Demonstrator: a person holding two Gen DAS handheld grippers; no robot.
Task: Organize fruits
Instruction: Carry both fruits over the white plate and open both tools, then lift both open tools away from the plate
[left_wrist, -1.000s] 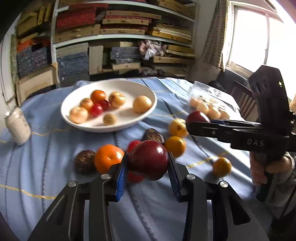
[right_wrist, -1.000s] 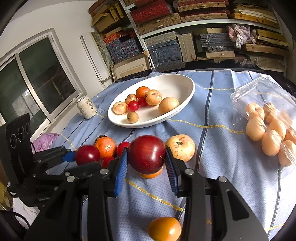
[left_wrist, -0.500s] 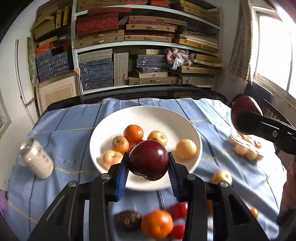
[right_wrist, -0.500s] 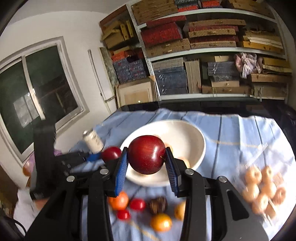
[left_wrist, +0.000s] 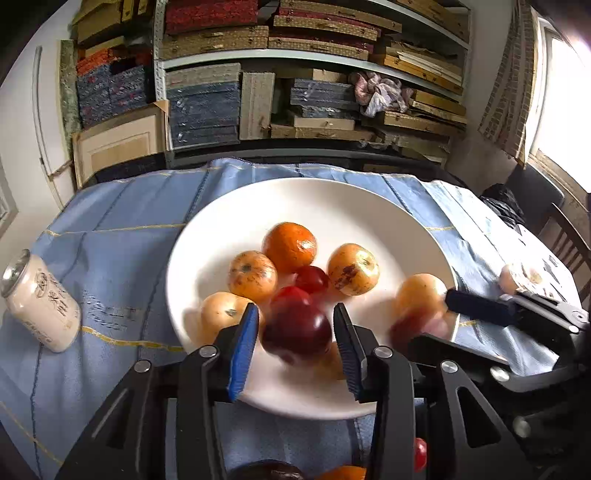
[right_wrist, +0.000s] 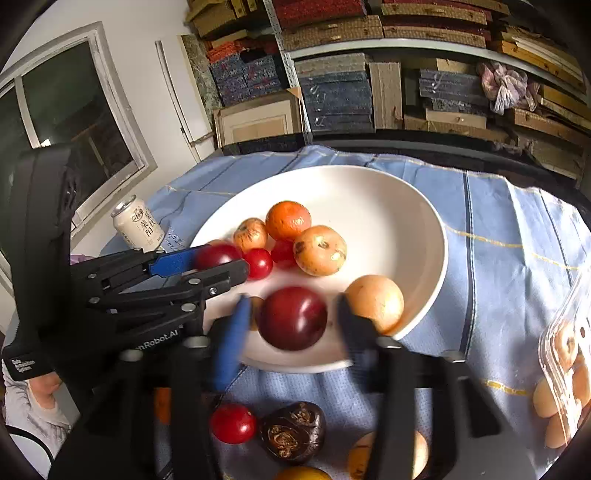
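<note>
**Two dark red fruits going into the white plate**

While both pairs of jaws are spreading apart, each gripper is letting a dark red fruit go over the white plate (left_wrist: 369, 206). Between the blue pads of the left gripper (left_wrist: 295, 343) a dark red plum (left_wrist: 297, 332) is sitting blurred, with a gap showing on either side of it, so the pads are no longer pressing on it. The right gripper (right_wrist: 291, 325) is opening wider, its fingers smeared by motion, and its own red plum (right_wrist: 293, 317) is lying clear of both pads, low over the plate's near rim.

Just beyond the fingertips, fruit is already lying in the plate: an orange (left_wrist: 290, 245), several yellow speckled apples, a pale round fruit beside the right gripper's right-hand finger (right_wrist: 375, 301), and small red tomatoes (right_wrist: 258, 263).

Judging from this, the job is well along but not finished. Below the right gripper's fingers, on the blue tablecloth (right_wrist: 498, 229), a red tomato (right_wrist: 232, 422), a wrinkled dark fruit (right_wrist: 293, 430) and some orange and yellow pieces are still waiting. Off to the right of those fingers, a clear plastic box (right_wrist: 565, 332) of pale fruit is standing. A drink can (left_wrist: 40, 302) is standing left of the left fingers.
</note>
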